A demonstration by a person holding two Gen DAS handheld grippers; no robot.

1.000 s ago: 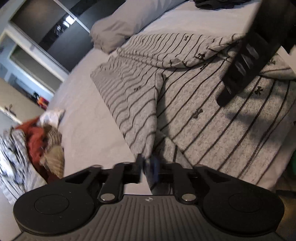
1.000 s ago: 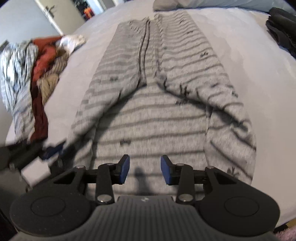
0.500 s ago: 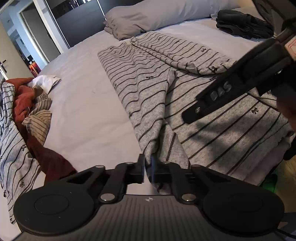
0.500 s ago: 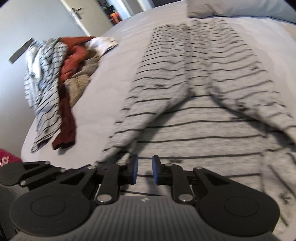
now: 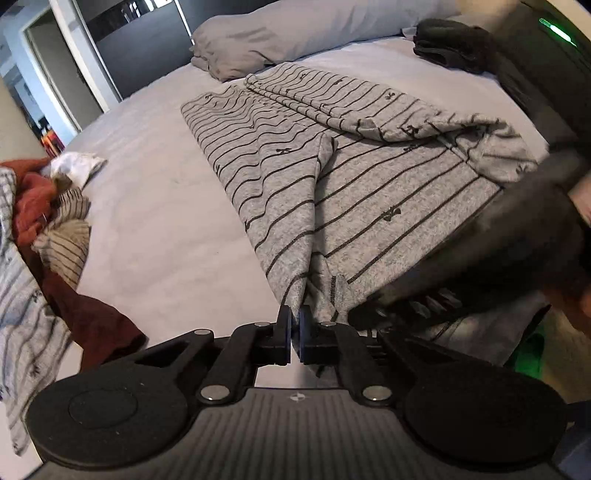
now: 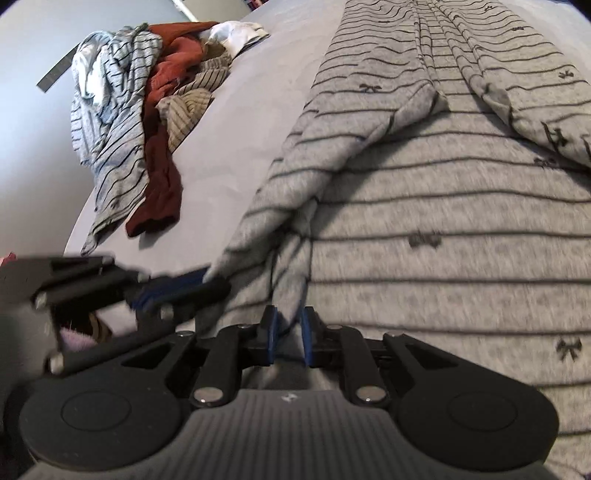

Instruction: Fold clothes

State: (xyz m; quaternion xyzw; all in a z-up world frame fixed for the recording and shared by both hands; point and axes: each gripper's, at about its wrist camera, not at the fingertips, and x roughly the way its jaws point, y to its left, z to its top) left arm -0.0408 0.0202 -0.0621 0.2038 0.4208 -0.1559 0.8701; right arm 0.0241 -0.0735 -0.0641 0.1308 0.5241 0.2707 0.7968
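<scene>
A grey striped garment [image 5: 369, 192] with small bow prints lies flat on the bed, its two long parts folded in along the middle. My left gripper [image 5: 294, 326] is shut on the garment's near left corner, and the cloth rises in a ridge from its pads. My right gripper [image 6: 288, 328] is shut on a fold of the same garment [image 6: 424, 184] at the near hem, with the pads a little apart around the bunched cloth. In the right wrist view the left gripper [image 6: 210, 282] shows blurred just to the left, pinching the edge. The right gripper [image 5: 362, 314] appears as a dark blur in the left wrist view.
A pile of clothes [image 5: 48, 221], rust red, striped and white, lies on the bed's left side [image 6: 147, 92]. A grey pillow [image 5: 295, 33] and a dark folded item [image 5: 454, 40] sit at the head. Bare sheet [image 5: 166, 221] lies between pile and garment.
Both grippers have closed on the garment's near hem. The right gripper has come down and leftward, close beside the left one. The left view has rolled more level.
</scene>
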